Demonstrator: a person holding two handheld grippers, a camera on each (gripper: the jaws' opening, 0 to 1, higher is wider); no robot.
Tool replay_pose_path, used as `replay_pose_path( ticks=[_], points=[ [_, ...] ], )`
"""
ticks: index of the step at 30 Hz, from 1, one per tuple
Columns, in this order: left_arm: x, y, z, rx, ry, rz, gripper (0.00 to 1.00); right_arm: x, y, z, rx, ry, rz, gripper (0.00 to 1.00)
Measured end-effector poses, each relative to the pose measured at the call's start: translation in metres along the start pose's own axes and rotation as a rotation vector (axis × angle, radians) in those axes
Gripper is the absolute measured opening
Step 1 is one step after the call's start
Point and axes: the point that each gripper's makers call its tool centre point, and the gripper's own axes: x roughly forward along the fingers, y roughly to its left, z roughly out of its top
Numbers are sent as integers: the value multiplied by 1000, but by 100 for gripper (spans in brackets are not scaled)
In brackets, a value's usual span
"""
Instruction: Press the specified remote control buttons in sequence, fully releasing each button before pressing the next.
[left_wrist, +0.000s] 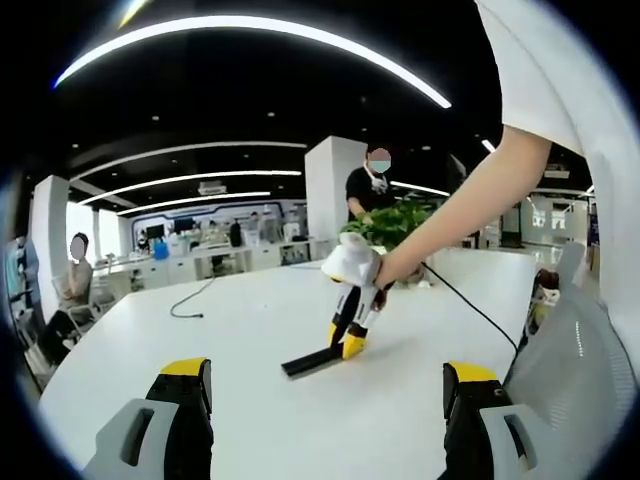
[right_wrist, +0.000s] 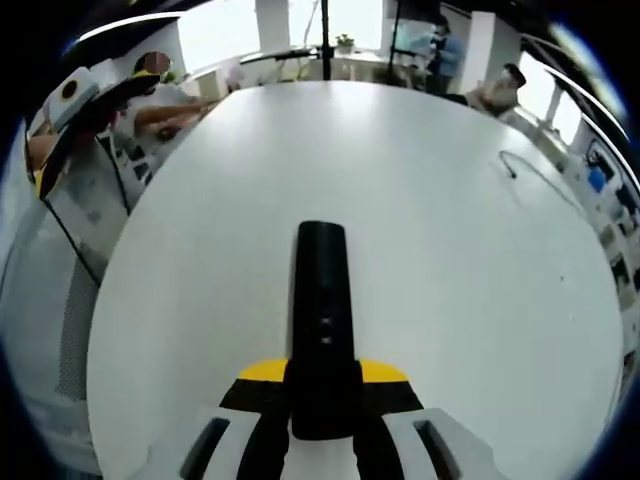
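Right hand-held gripper (right_wrist: 322, 395) pinches the black remote (right_wrist: 322, 300) low over the white desk (right_wrist: 480, 300) — left hand-held gripper (left_wrist: 325, 400) spread, well apart (holding nothing). No button pressed yet, apparently — whole sequence left.

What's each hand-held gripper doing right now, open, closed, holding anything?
Left hand-held gripper: open, jaws wide apart, holding nothing, above the white table.
Right hand-held gripper: closed on the black remote control, at the table.
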Motion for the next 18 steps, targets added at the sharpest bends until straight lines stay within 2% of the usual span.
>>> replay_pose_path(
  ticks=[13,18],
  points=[
    [0,-1,0,-2,-2,-5,100,1,-19,2,2,0,-1,21],
    [0,-1,0,-1,2,-9,100,1,-20,2,-30,20,4,21]
  ],
)
